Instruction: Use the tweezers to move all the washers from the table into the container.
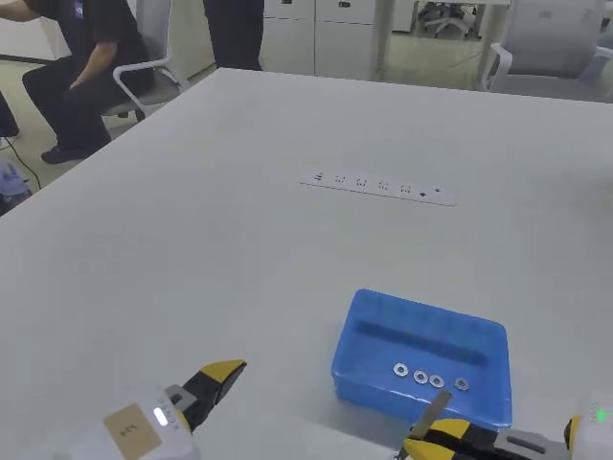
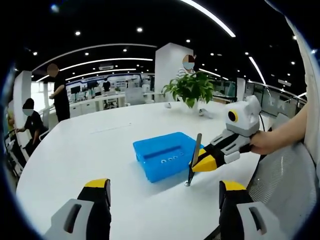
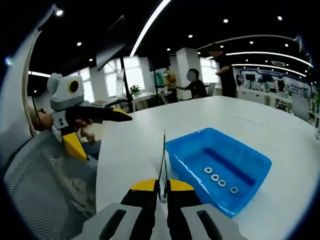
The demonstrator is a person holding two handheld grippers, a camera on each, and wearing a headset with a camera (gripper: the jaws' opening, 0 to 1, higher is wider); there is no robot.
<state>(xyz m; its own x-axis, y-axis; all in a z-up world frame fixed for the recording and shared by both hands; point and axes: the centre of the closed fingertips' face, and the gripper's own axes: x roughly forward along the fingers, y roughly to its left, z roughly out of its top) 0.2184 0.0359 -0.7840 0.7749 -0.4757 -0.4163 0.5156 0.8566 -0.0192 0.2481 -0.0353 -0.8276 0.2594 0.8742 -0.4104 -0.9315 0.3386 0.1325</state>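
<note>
A blue container [image 1: 359, 335] stands on the white table near its front edge, with several metal washers [image 1: 428, 378] in a row on its floor. My right gripper [image 1: 442, 439] is at the bottom right, just in front of the container, shut on thin tweezers [image 1: 431, 408] that point up towards it. In the right gripper view the tweezers [image 3: 163, 155] rise from the shut right gripper [image 3: 162, 189] beside the container [image 3: 235, 207] and washers [image 3: 219, 180]. My left gripper [image 2: 165, 200] stands wide open, holding nothing, and is low left in the head view [image 1: 218, 376].
A recessed socket strip [image 1: 378, 185] lies in the table's middle. A person sits on a chair [image 1: 144, 81] at the far left corner. More chairs stand at the back right. A potted plant [image 2: 192, 87] stands on the table's far side in the left gripper view.
</note>
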